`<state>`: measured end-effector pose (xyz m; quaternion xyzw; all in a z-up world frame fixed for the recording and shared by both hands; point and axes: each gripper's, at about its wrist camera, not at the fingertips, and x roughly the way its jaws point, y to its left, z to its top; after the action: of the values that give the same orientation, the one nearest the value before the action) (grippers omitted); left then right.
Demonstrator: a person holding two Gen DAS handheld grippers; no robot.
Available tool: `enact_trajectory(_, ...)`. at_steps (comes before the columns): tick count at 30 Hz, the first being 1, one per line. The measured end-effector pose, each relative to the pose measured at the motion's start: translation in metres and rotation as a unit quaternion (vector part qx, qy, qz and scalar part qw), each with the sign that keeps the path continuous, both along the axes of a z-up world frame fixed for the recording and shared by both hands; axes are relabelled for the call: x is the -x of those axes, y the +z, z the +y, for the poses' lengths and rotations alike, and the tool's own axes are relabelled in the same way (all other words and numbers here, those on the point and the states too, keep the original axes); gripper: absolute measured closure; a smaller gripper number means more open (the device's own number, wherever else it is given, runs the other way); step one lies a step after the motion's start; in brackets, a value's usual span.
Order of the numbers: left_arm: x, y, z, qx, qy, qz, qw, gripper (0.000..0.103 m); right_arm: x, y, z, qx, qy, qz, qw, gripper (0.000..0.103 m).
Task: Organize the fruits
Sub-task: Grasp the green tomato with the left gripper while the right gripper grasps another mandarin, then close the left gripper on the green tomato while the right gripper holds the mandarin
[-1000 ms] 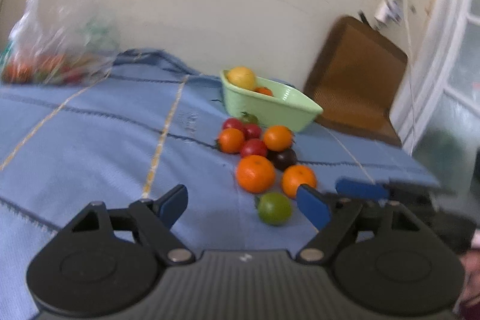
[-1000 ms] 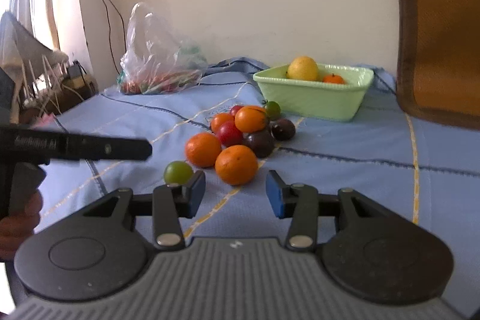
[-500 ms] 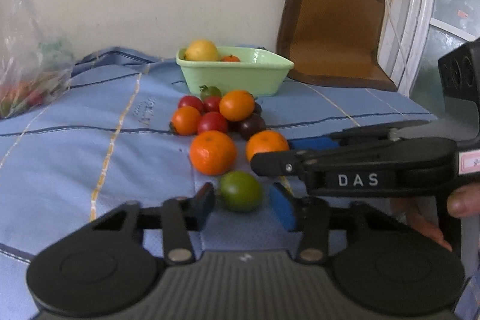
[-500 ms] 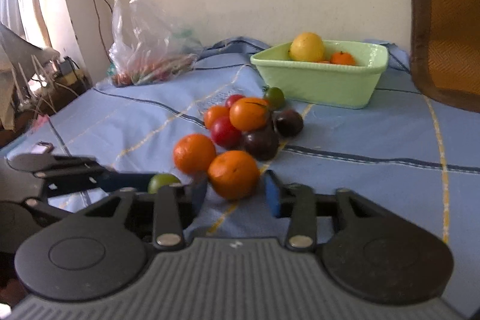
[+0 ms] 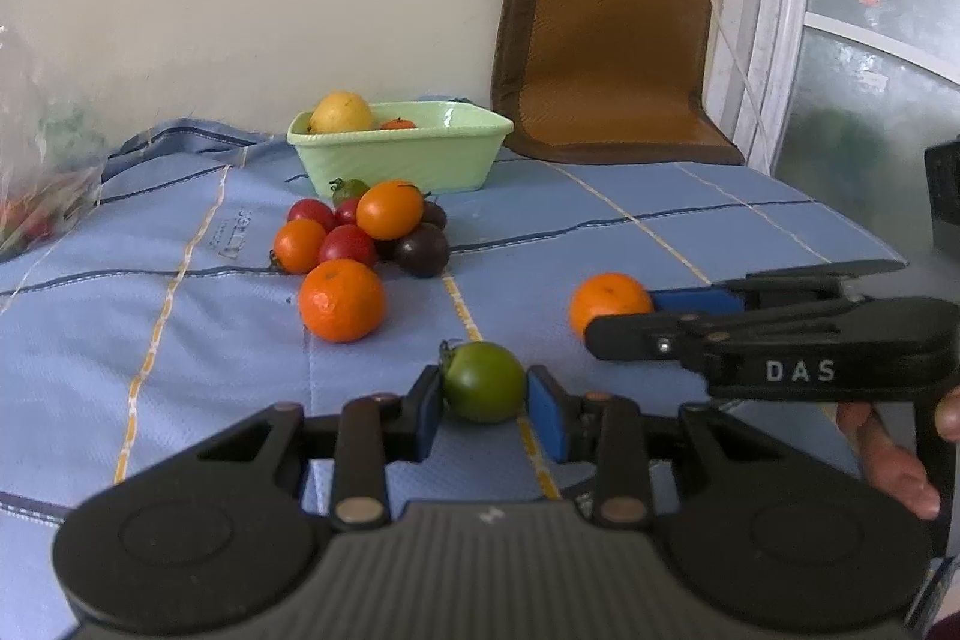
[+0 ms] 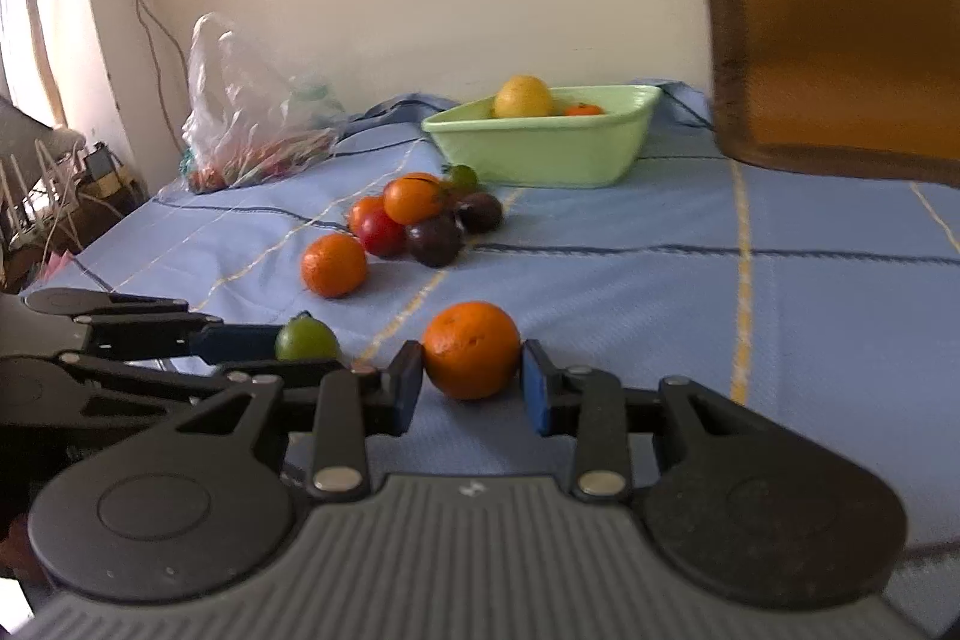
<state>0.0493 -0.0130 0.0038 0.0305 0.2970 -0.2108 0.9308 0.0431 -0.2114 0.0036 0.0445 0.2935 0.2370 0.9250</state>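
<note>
Left wrist view: left gripper, low over the blue cloth, its jaws pinching a green tomato from both sides, likely so it can go to the bin. Bin stands at the far wall and holds a yellow fruit and one small orange piece. Pile of red, orange and dark fruit lies just before it; a lone orange sits nearer. Right gripper enters from the right, lettered "DAS", its blue pads at a second orange; a hand grips its handle. Print on the cloth is too small to read.

Right wrist view: right gripper, jaws pinching the second orange, both pads pressed on its sides; it looks ready to lift. Left gripper comes in from the left with the tomato. Bin far back, pile before it. Plastic bag of produce lies by the wall. No legible writing here.
</note>
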Motion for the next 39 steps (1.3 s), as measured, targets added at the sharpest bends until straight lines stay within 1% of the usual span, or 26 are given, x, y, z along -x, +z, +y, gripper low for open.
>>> enact_trajectory(2, 0.0, 0.001, 0.001, 0.0, 0.006, -0.001, 1.0, 0.069, 0.001, -0.001, -0.004, -0.009, -0.002, 0.003, 1.0, 0.065)
enact_trajectory(3, 0.0, 0.001, 0.001, -0.001, 0.009, -0.001, 1.0, 0.065, 0.001, -0.001, -0.004, -0.011, -0.003, 0.005, 1.0, 0.065)
enact_trajectory(5, -0.001, 0.002, 0.002, -0.004, 0.013, -0.003, 0.9999, 0.062, 0.0, -0.001, -0.003, -0.014, -0.003, 0.007, 1.0, 0.065)
enact_trajectory(6, -0.002, 0.002, 0.0, -0.008, 0.014, -0.003, 0.9999, 0.059, 0.0, -0.001, -0.003, -0.015, -0.003, 0.008, 1.0, 0.064)
enact_trajectory(9, -0.006, 0.0, -0.004, -0.016, 0.018, 0.002, 0.9997, 0.058, -0.001, -0.002, -0.005, -0.024, -0.003, 0.012, 1.0, 0.064)
enact_trajectory(12, -0.009, 0.0, -0.005, -0.016, 0.027, 0.009, 0.9995, 0.059, -0.001, -0.002, -0.005, -0.023, -0.002, 0.012, 1.0, 0.064)
enact_trajectory(14, -0.011, -0.001, -0.006, -0.012, 0.034, 0.01, 0.9993, 0.062, 0.0, -0.002, -0.005, -0.022, -0.003, 0.011, 1.0, 0.064)
enact_trajectory(16, -0.012, -0.001, -0.008, -0.01, 0.035, 0.009, 0.9993, 0.071, 0.0, -0.002, -0.004, -0.021, -0.003, 0.011, 1.0, 0.064)
enact_trajectory(17, -0.011, -0.001, -0.009, -0.009, 0.033, 0.008, 0.9994, 0.072, 0.0, -0.002, -0.004, -0.021, -0.004, 0.011, 1.0, 0.064)
enact_trajectory(20, -0.01, -0.001, -0.011, -0.011, 0.035, 0.005, 0.9993, 0.073, 0.0, -0.003, -0.004, -0.02, -0.004, 0.01, 1.0, 0.064)
enact_trajectory(24, -0.01, -0.001, -0.007, -0.001, 0.039, 0.007, 0.9992, 0.073, 0.001, -0.002, -0.001, -0.012, -0.005, 0.007, 1.0, 0.063)
enact_trajectory(39, -0.009, -0.001, -0.003, 0.013, 0.045, 0.01, 0.9989, 0.073, 0.001, -0.002, 0.003, -0.003, -0.016, 0.005, 1.0, 0.063)
